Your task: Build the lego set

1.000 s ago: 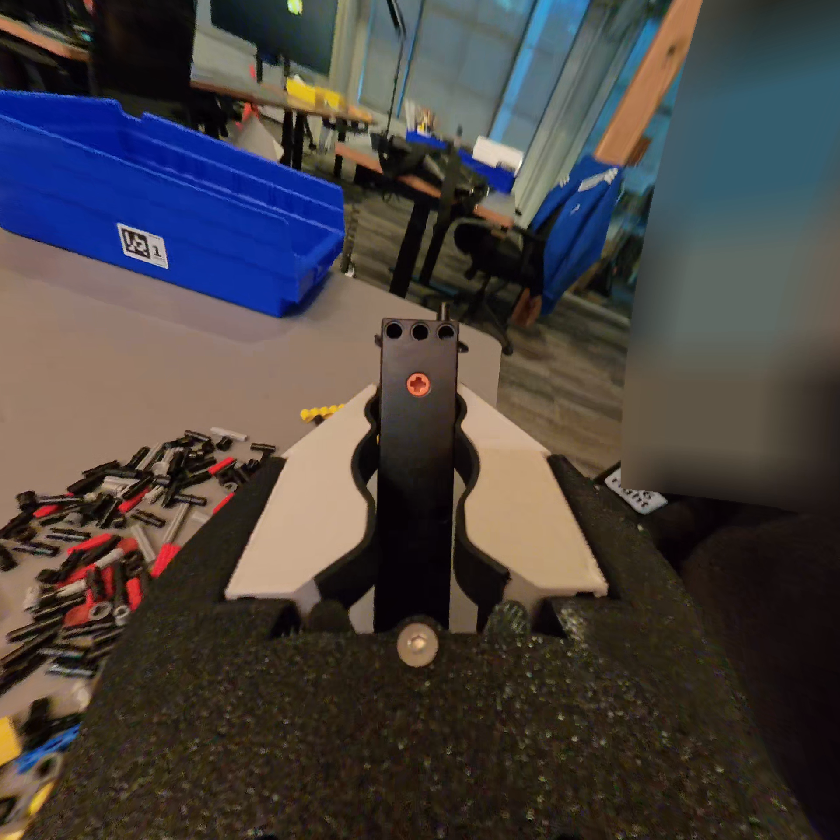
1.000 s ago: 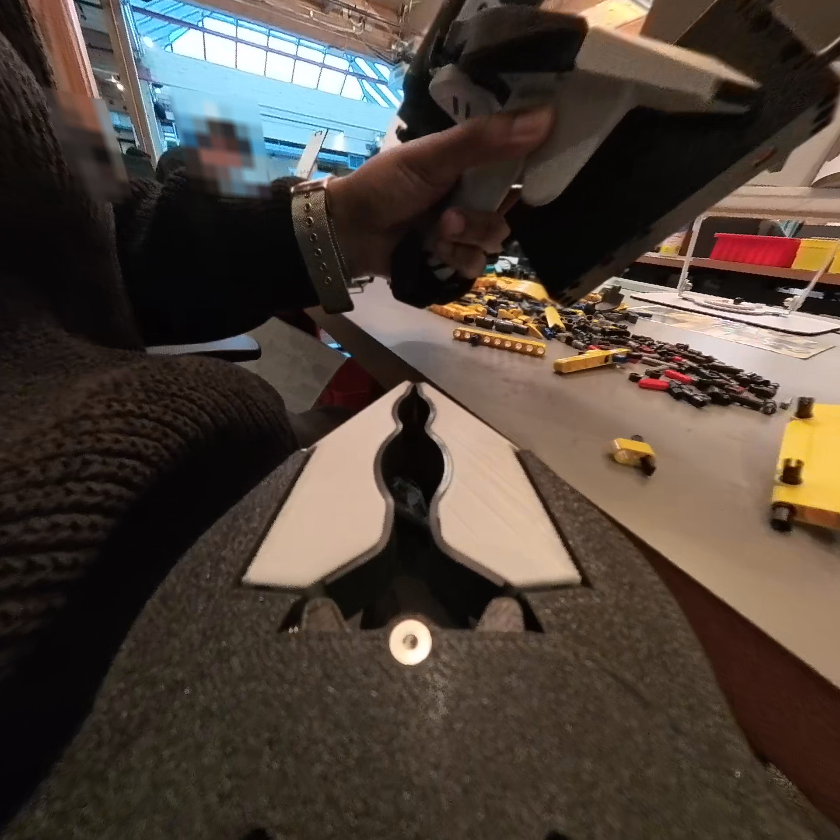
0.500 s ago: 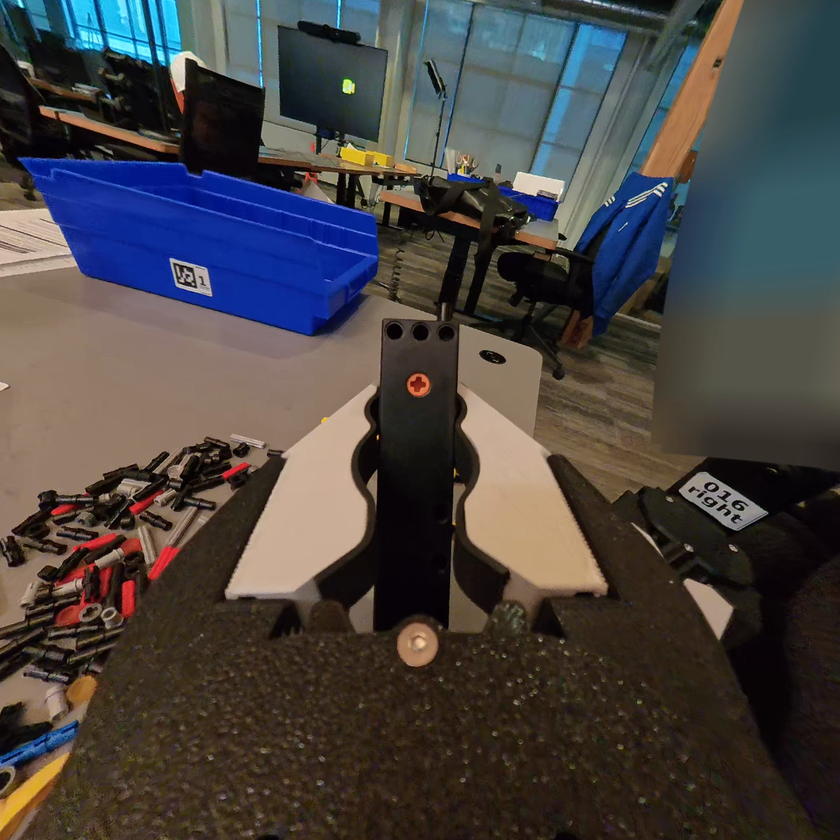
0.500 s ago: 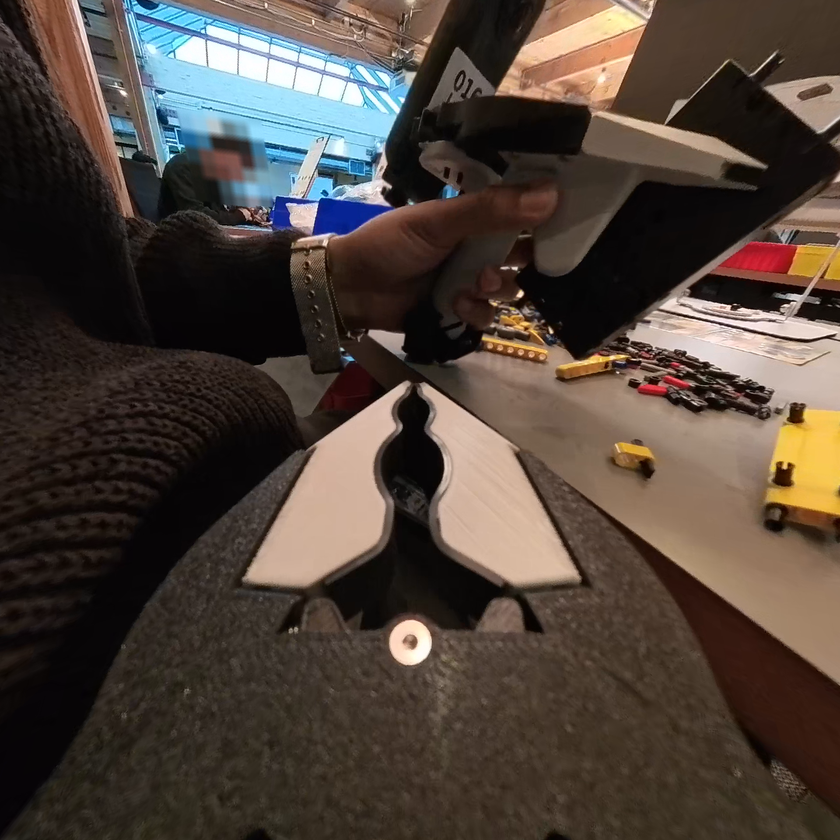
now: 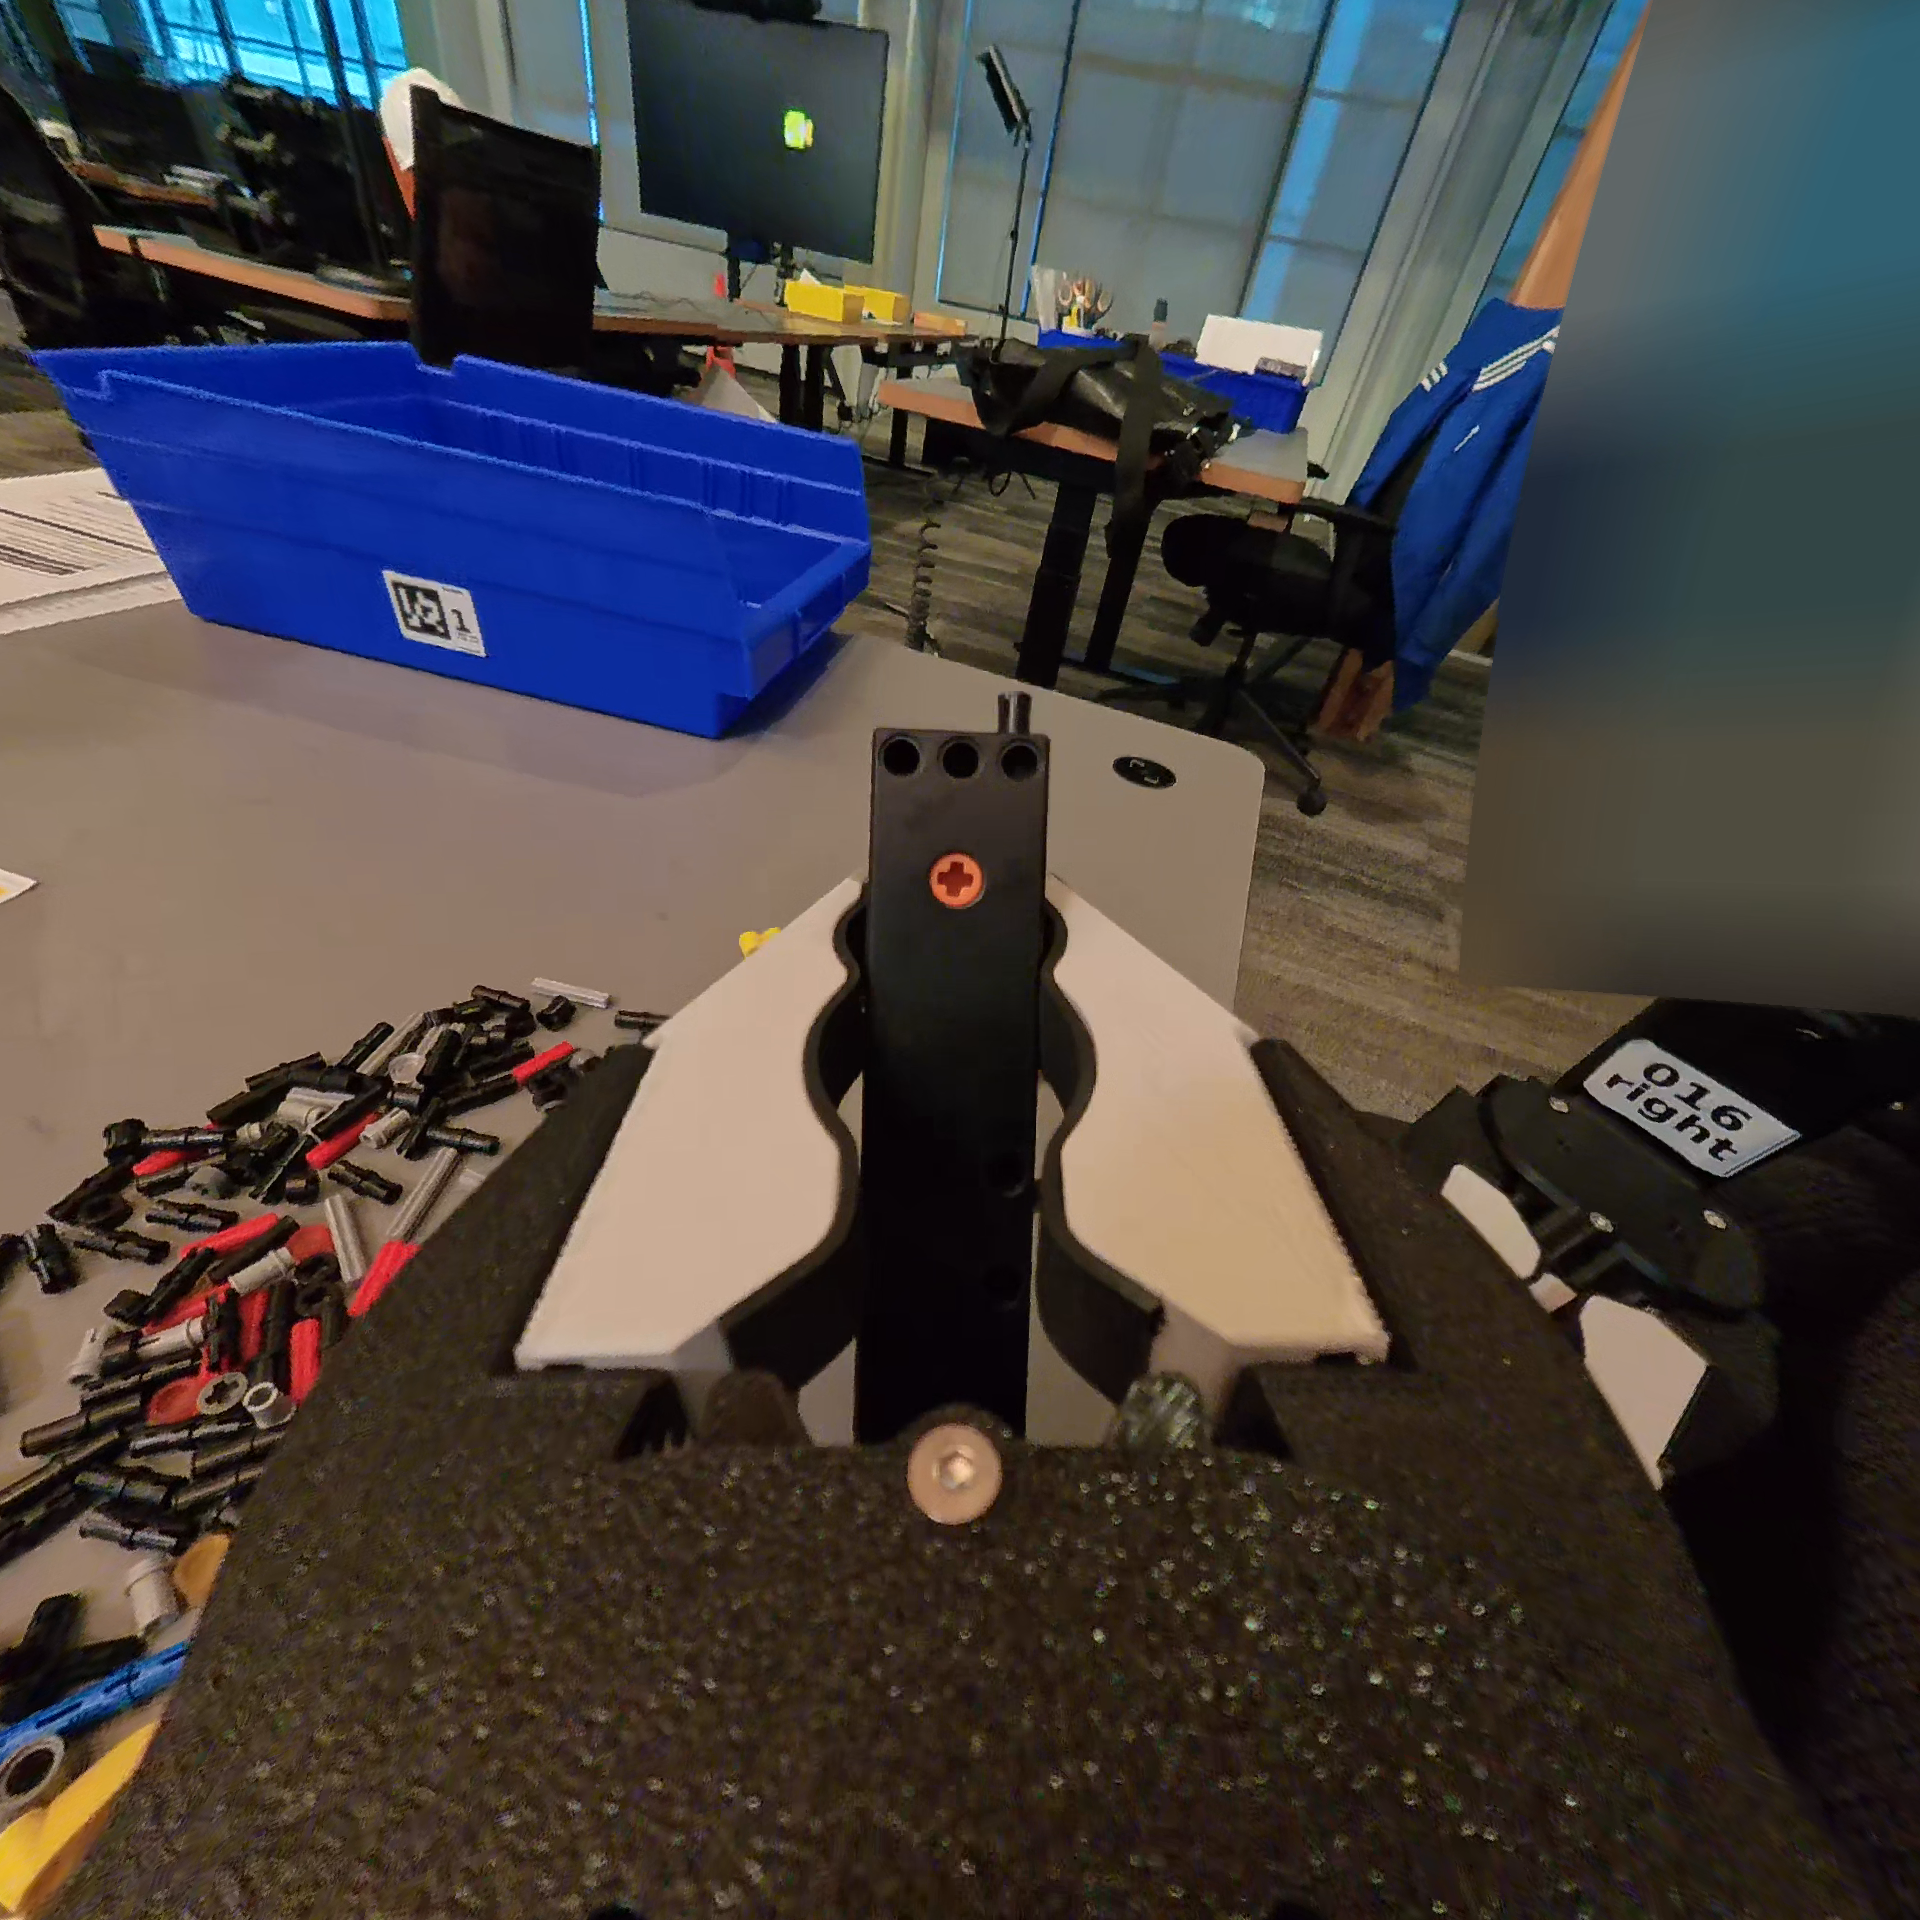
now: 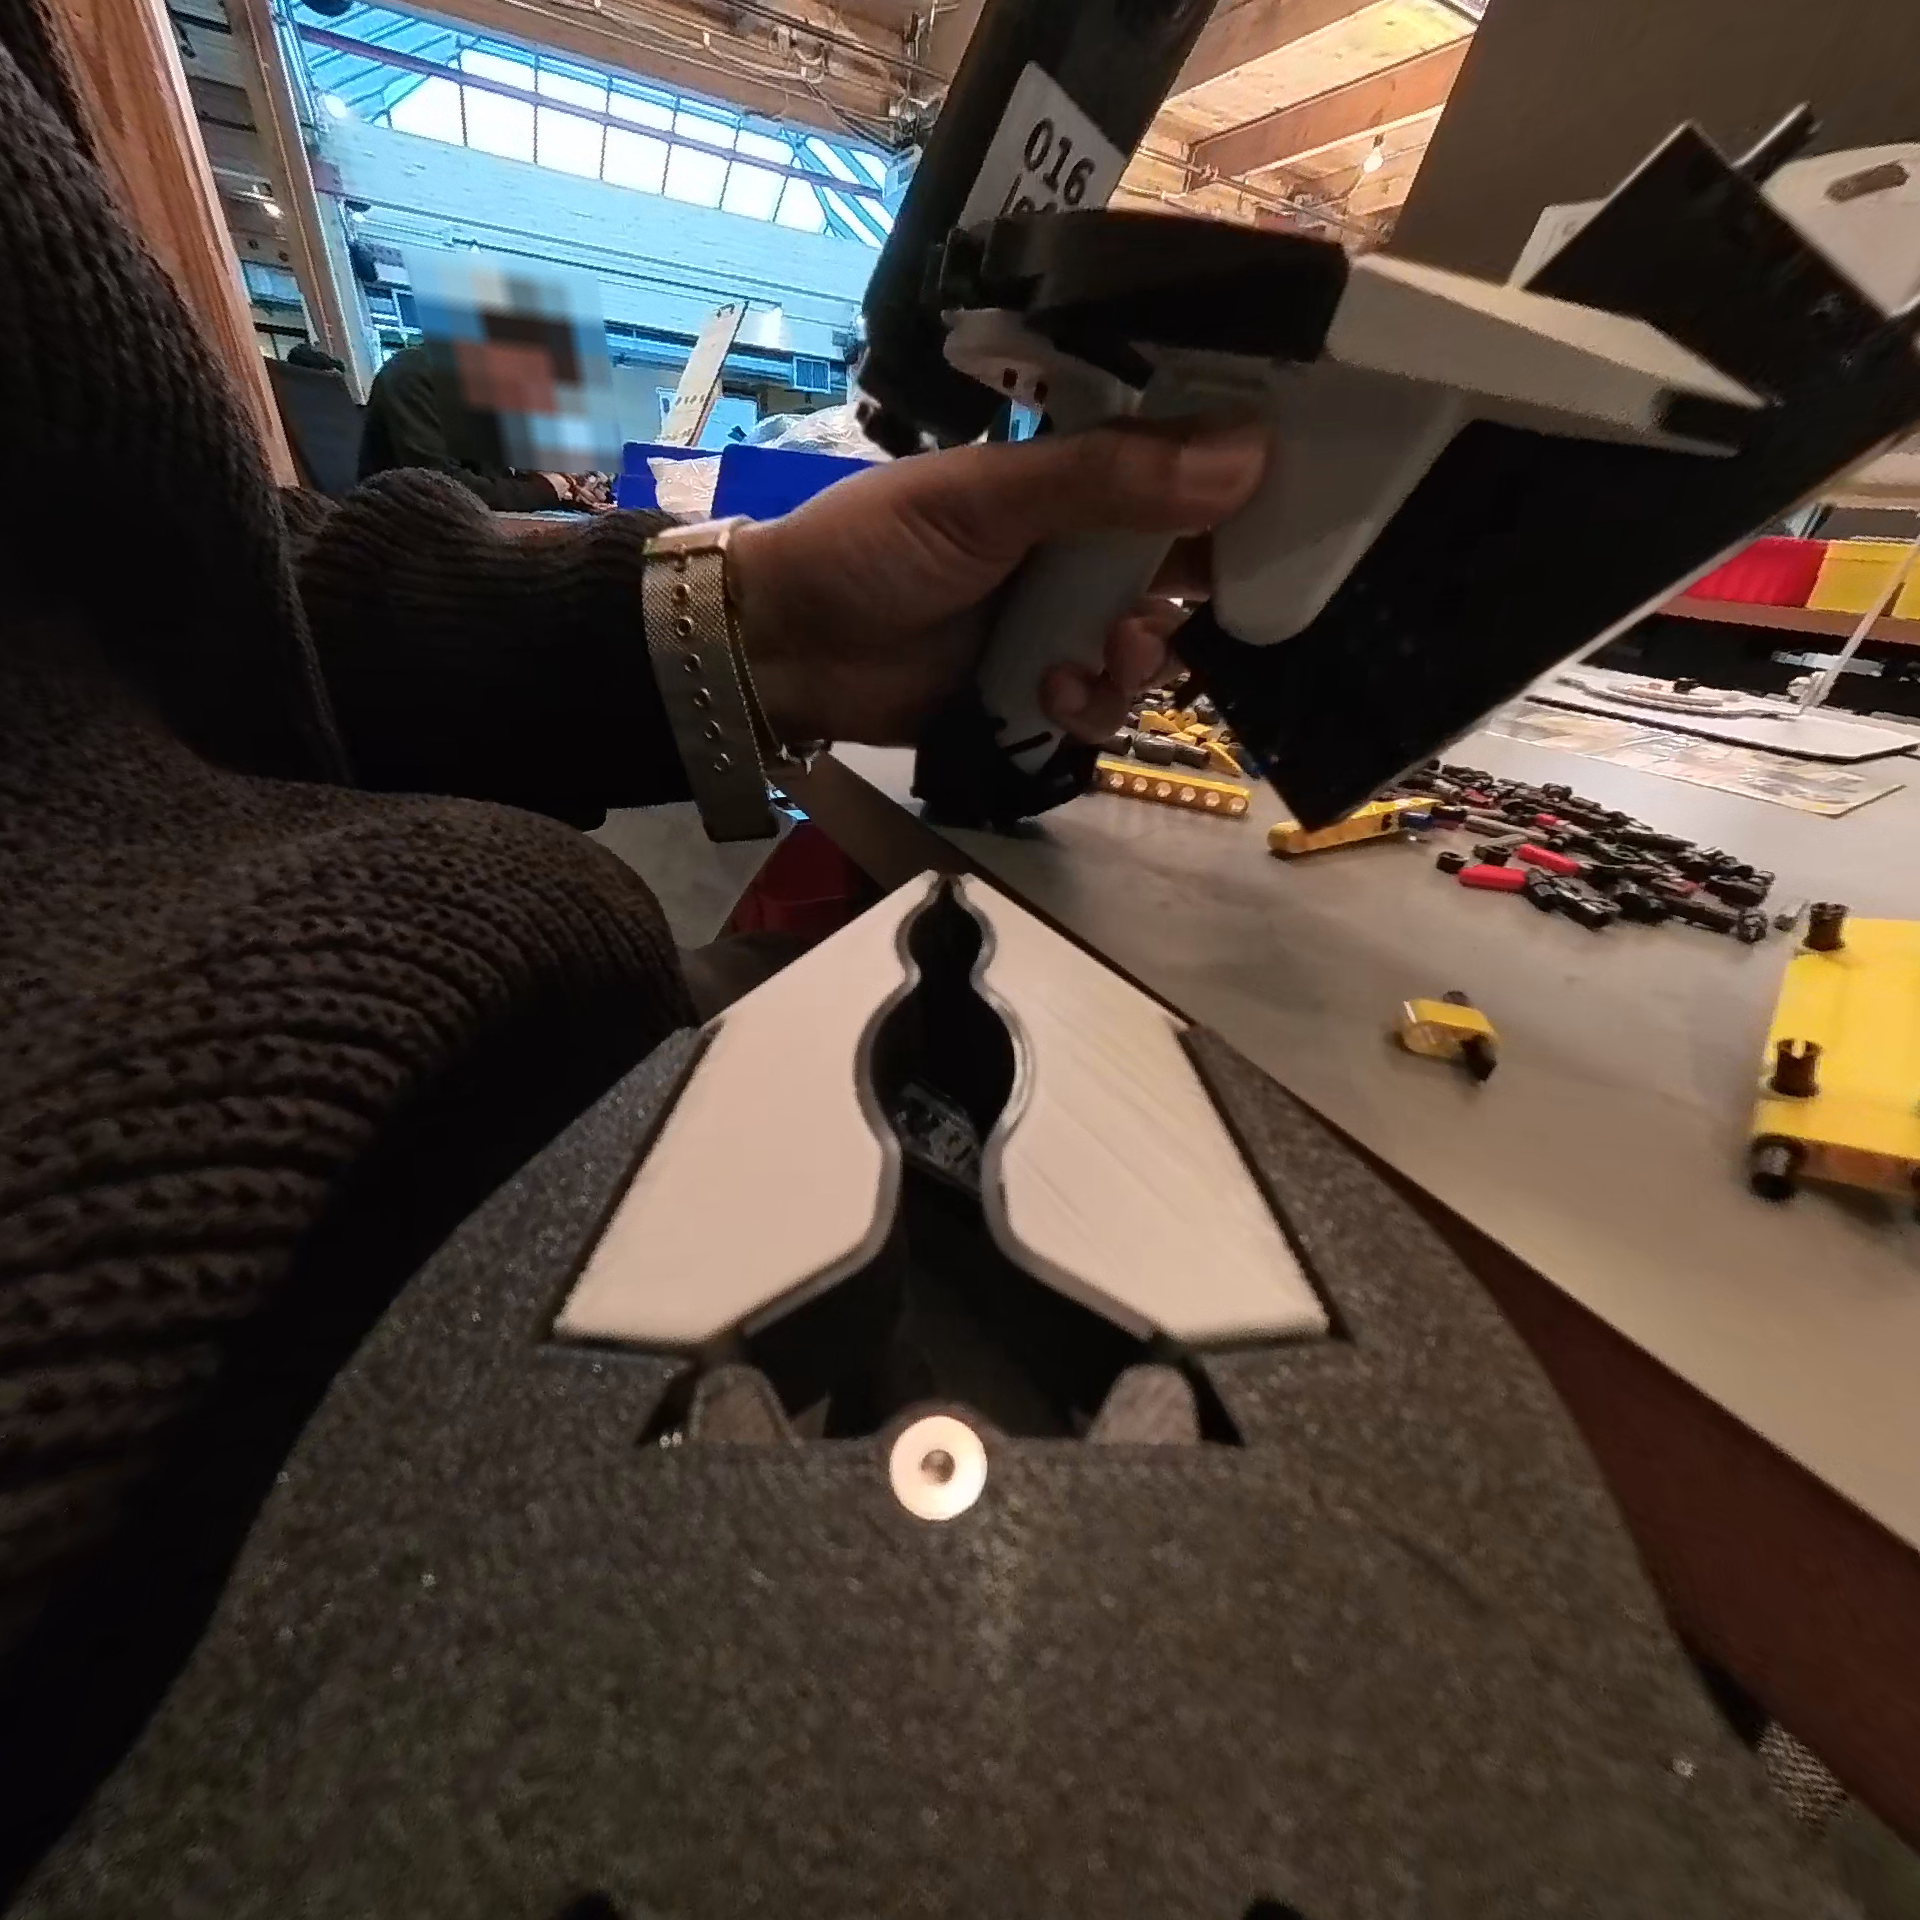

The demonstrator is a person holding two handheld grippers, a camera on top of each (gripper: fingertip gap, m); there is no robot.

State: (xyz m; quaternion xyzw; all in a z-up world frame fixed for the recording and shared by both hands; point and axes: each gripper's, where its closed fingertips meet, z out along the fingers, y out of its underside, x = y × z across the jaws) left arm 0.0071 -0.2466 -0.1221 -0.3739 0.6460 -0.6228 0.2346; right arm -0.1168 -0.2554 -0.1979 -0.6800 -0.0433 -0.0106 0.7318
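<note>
My left gripper (image 5: 956,914) is shut on a long black beam (image 5: 954,1081) with a row of holes at its far end and an orange pin (image 5: 956,879) in its face. It holds the beam above the grey table (image 5: 416,831). In the right wrist view a hand (image 6: 935,582) holds this gripper (image 6: 1351,416) high over the table. My right gripper (image 6: 951,883) is shut with nothing between its tips, just off the table's near edge and beside a dark knitted sleeve (image 6: 260,987). Its body shows low at the right of the left wrist view (image 5: 1610,1195).
A heap of small black, red and grey pins (image 5: 208,1247) lies at the left, and a blue bin (image 5: 468,520) stands behind it. On the table are a small yellow piece (image 6: 1444,1029), a yellow plate with black pins (image 6: 1839,1070), a yellow beam (image 6: 1174,790) and more pins (image 6: 1610,862). Across from one pair of fingers to the other is roughly 15 centimeters.
My left gripper has risen and tilted up with the black beam still in it. The right gripper has hardly moved and stays shut.
</note>
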